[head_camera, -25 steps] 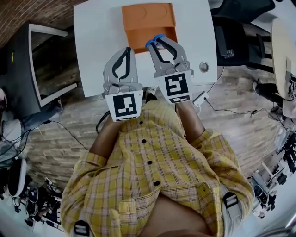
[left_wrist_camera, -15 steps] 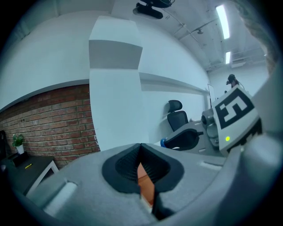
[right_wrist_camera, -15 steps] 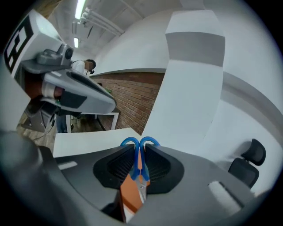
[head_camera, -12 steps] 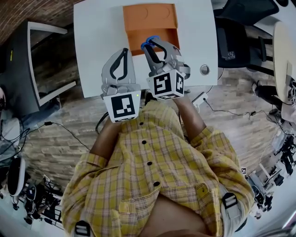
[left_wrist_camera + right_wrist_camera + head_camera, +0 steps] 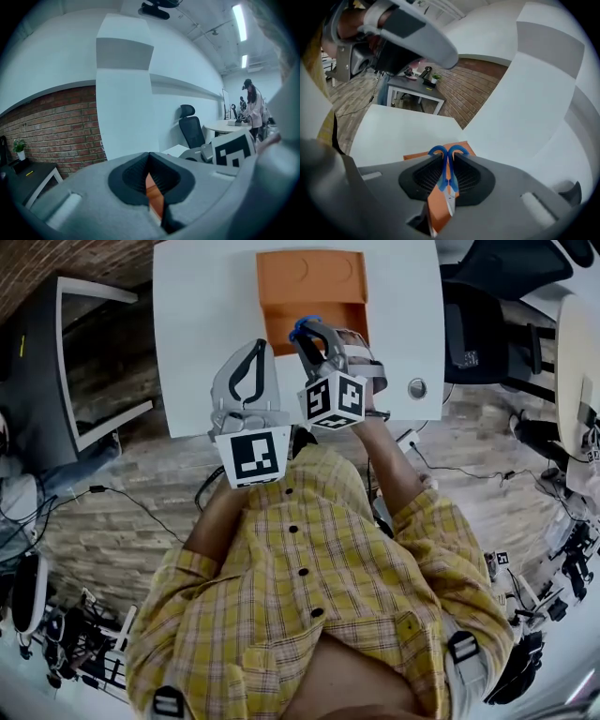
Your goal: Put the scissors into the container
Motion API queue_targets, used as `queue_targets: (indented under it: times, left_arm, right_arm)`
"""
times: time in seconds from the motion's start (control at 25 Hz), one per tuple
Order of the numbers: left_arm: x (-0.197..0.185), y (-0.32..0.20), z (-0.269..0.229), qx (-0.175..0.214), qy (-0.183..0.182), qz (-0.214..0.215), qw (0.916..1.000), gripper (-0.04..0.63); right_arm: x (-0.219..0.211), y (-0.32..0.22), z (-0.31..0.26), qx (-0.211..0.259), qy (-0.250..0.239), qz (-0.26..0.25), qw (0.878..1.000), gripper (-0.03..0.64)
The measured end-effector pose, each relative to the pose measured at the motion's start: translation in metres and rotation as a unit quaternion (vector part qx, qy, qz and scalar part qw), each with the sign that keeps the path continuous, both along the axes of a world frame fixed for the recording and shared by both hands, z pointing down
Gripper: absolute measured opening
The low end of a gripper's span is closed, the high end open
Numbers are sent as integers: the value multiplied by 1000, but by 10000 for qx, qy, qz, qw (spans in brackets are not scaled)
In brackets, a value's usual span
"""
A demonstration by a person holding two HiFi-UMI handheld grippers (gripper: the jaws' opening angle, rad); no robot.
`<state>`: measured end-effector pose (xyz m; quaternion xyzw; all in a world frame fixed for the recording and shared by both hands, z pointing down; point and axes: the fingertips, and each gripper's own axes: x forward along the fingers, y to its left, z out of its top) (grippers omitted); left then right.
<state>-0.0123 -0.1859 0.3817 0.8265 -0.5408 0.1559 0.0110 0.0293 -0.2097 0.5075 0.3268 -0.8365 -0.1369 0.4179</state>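
An orange container (image 5: 312,287) lies on the white table (image 5: 202,306) at its far middle. My right gripper (image 5: 309,334) is shut on blue-handled scissors (image 5: 302,326), held over the container's near edge. In the right gripper view the scissors (image 5: 446,176) stand clamped between the pads, handles forward and blades pointing back, with the container (image 5: 464,146) just beyond. To its left, my left gripper (image 5: 255,348) hangs over bare table, shut with nothing in it. In the left gripper view its tips (image 5: 149,157) meet, and a sliver of the orange container (image 5: 154,194) shows through the gap.
A small round metal piece (image 5: 416,387) sits near the table's front right corner. A dark side table (image 5: 56,352) stands to the left, and an office chair (image 5: 487,329) to the right. A person stands at a far desk (image 5: 253,105).
My right gripper has rolled, so its marker cube now shows two faces, and it has sunk toward the container with the scissors. The left gripper has barely shifted.
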Motion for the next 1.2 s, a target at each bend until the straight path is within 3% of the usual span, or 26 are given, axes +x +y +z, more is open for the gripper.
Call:
queue_targets:
  times: [0.24, 0.76, 1.2]
  left_arm:
    - [-5, -5, 5, -34, 21, -55, 10000, -3]
    - [0, -7, 18, -95, 32, -27, 9999, -3]
    - [0, -5, 21, -151, -52, -14, 9999, -3]
  right_arm:
    - [-4, 0, 33, -145, 628, -424, 9970, 84]
    - [1, -1, 81, -476, 1172, -708, 9894, 84]
    - [-7, -8, 102, -730, 1344, -898, 9842, 84]
